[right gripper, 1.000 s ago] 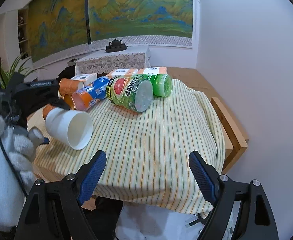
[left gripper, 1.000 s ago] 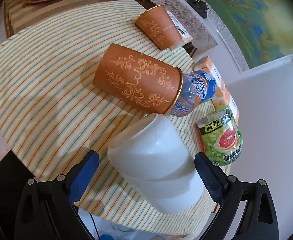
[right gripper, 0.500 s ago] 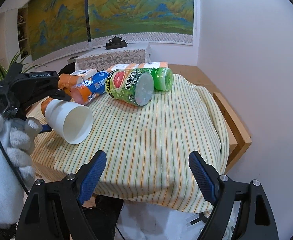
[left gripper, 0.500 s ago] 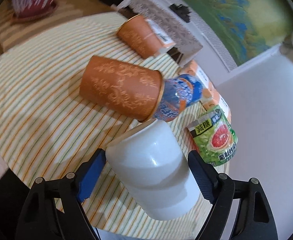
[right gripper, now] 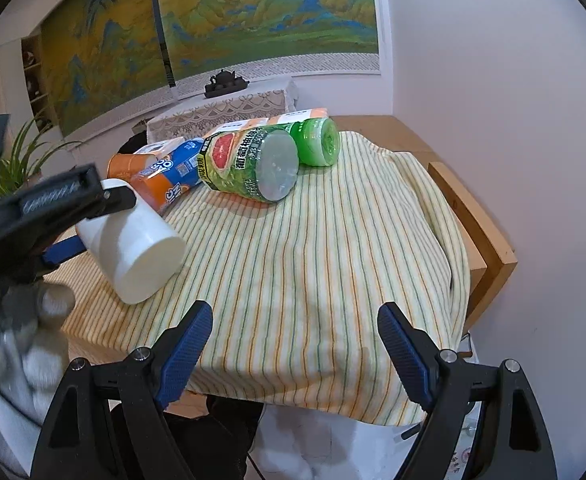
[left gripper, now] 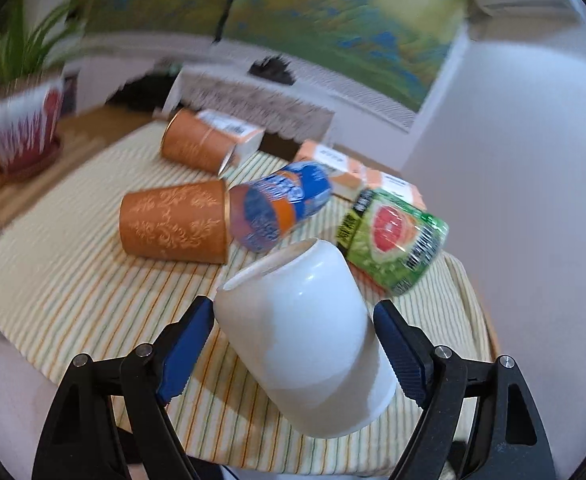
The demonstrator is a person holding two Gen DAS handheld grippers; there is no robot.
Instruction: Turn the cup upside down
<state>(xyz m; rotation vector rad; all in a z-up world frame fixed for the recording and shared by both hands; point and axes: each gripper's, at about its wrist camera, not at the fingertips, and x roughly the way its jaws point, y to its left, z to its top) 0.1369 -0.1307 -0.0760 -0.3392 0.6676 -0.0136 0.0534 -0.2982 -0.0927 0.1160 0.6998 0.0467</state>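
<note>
While the left gripper (left gripper: 293, 336) holds it up off the worktop (right gripper: 333, 264), the white cup (left gripper: 305, 336) is tipped on its side. Its blue fingers (left gripper: 187, 346) are squeezed onto the cup's two sides, a bit above the middle. In the left wrist view, one end of the cup points away toward the bottles and the other end points back at the camera. In the right wrist view, one flat white end faces out over the cloth. I cannot tell for sure which end is the mouth.

I think the cup is hard and smooth, and the shine on it makes me think it is slippery. It may be china, so it could break if it dropped. It looks a little heavy for its size. The round sides are the best place to hold it, and the hold has to be tight when it turns.

The right gripper (right gripper: 295, 354) has its fingers spread wide with nothing in them, low by the near edge of the worktop.

A soft striped cloth (right gripper: 325, 280) covers the worktop and hangs over the edge. It is a bit lumpy, so a cup may wobble on it. Two orange cups (left gripper: 175, 222), a blue bottle (left gripper: 281, 204) and a green bottle (left gripper: 391, 240) lie on their sides near the cup. A potted plant (left gripper: 21, 120) stands at the far left, and a big painting (right gripper: 213, 28) hangs on the wall.
</note>
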